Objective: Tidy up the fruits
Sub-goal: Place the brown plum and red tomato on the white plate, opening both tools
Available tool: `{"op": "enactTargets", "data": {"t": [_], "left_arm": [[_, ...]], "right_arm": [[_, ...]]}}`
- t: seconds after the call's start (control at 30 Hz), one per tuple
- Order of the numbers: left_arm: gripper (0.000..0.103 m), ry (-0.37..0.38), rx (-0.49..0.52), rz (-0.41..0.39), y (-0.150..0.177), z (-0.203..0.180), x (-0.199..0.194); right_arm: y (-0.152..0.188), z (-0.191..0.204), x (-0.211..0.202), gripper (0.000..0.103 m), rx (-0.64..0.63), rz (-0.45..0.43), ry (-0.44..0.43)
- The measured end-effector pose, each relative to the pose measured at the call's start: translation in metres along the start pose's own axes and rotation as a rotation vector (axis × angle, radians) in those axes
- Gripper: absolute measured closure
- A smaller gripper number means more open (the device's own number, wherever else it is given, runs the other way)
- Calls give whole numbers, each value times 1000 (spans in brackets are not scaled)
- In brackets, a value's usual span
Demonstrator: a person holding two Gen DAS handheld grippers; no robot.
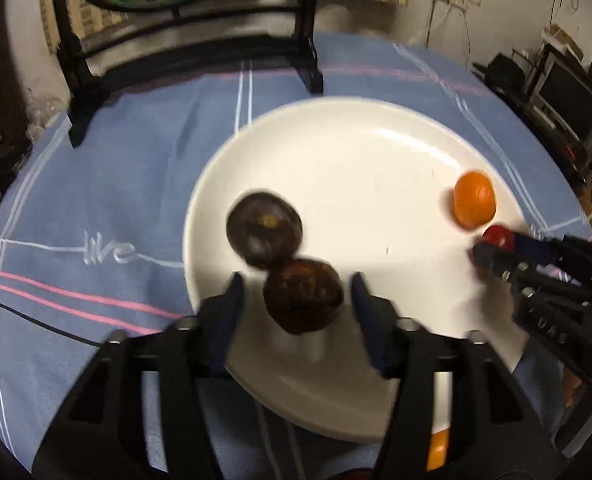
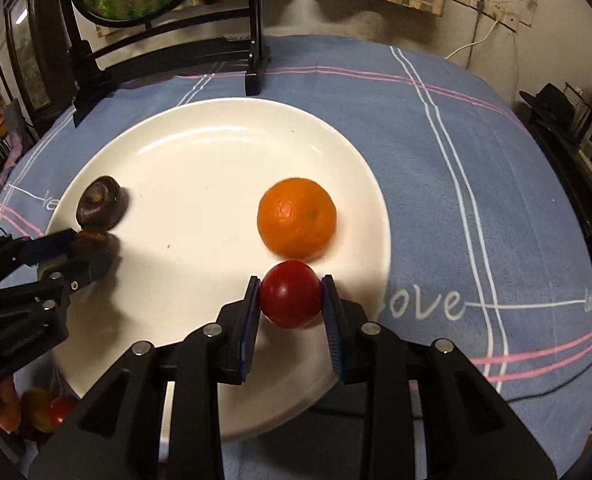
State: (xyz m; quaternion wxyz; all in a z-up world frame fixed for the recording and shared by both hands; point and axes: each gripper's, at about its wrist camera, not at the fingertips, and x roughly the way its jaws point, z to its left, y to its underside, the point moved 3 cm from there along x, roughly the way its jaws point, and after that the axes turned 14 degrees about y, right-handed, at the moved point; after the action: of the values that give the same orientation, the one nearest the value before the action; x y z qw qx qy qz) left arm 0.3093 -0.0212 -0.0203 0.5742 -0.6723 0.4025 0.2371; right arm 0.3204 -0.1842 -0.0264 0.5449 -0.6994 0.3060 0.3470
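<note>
A white plate (image 1: 356, 160) (image 2: 196, 160) lies on the blue cloth. On its left side rests a dark brown fruit (image 1: 264, 230) (image 2: 100, 202). A second dark fruit (image 1: 302, 296) (image 2: 92, 238) sits between the fingers of my left gripper (image 1: 298, 292) (image 2: 90, 254), which is open with a gap on each side of it. An orange (image 1: 474, 199) (image 2: 297, 218) lies on the plate's right side. Just in front of it, my right gripper (image 2: 291, 292) (image 1: 492, 244) is shut on a small red fruit (image 2: 291, 294) (image 1: 499, 236), low over the plate's rim.
A dark wooden stand (image 1: 308, 60) (image 2: 256, 60) with a round panel stands at the table's back, close behind the plate. More fruit (image 2: 44, 408) lies below the near left edge. A black cable (image 1: 36, 320) crosses the blue striped cloth (image 2: 456, 200).
</note>
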Motion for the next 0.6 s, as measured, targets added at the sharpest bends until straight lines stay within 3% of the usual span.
{"op": "enactTargets", "data": {"t": [0.03, 0.07, 0.13, 0.37, 0.43, 0.6], "left_arm": [[25, -19, 3, -24, -2, -1, -7], [24, -24, 5, -41, -3, -1, -12], [23, -2, 12, -61, -3, -3, -27], [14, 2, -8, -135, 20, 1, -83], [13, -5, -30, -163, 38, 5, -99], [13, -36, -22, -143, 86, 8, -120]], "right_arm": [[0, -2, -6, 49, 19, -25, 2], [0, -5, -12, 45, 42, -53, 15], [1, -10, -26, 45, 65, -93, -9], [34, -29, -71, 44, 101, -88, -55], [53, -35, -84, 44, 106, -91, -63], [102, -42, -113, 44, 99, -81, -65]]}}
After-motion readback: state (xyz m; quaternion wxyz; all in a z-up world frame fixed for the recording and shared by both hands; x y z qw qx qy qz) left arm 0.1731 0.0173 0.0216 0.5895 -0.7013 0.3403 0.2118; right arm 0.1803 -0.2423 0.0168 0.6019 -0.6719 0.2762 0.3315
